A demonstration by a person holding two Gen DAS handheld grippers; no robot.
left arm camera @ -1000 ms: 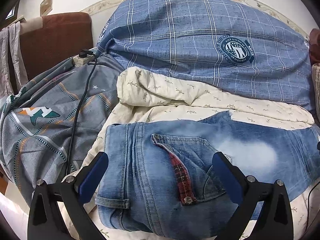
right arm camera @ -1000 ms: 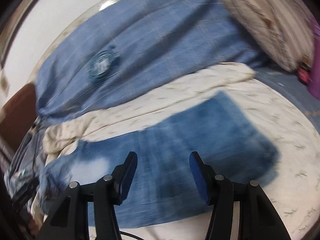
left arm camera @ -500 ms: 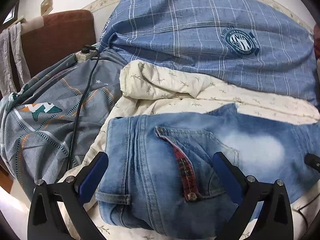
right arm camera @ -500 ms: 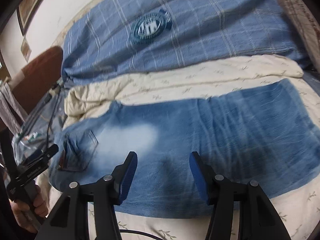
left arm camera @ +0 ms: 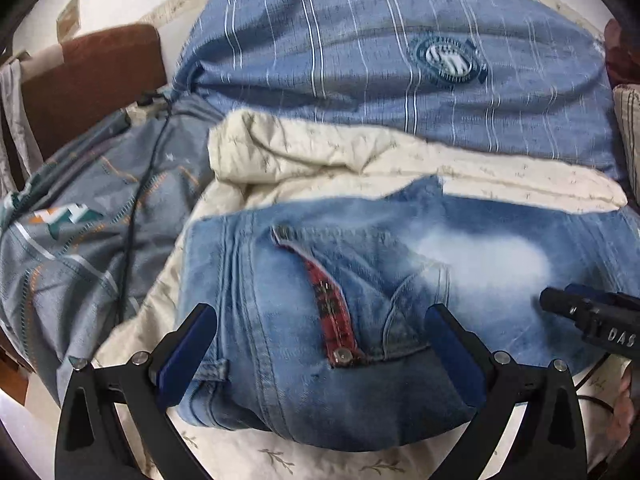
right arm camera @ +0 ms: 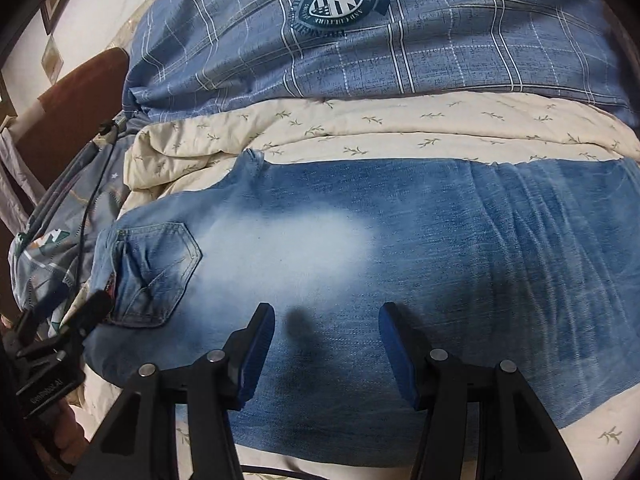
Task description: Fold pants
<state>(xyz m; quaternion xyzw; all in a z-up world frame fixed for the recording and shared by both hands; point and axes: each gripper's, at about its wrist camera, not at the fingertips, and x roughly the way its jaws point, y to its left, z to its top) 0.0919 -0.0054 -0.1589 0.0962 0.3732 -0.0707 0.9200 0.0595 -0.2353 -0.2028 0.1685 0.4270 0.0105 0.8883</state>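
Pants (right arm camera: 360, 280) flat on quilt (right arm camera: 360, 132), pillow (right arm camera: 400, 40) behind

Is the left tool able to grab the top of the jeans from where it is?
Probably yes. The left tool is open, with the jeans' waistband end right between its fingers and nothing lying on top. The right tool is open over the leg, off to the side.

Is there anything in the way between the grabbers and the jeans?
Nothing I can see. The jeans lie flat on the cream blanket, uncovered. The left gripper hangs open over the waist end and the right gripper open over the leg, with only air beneath them.
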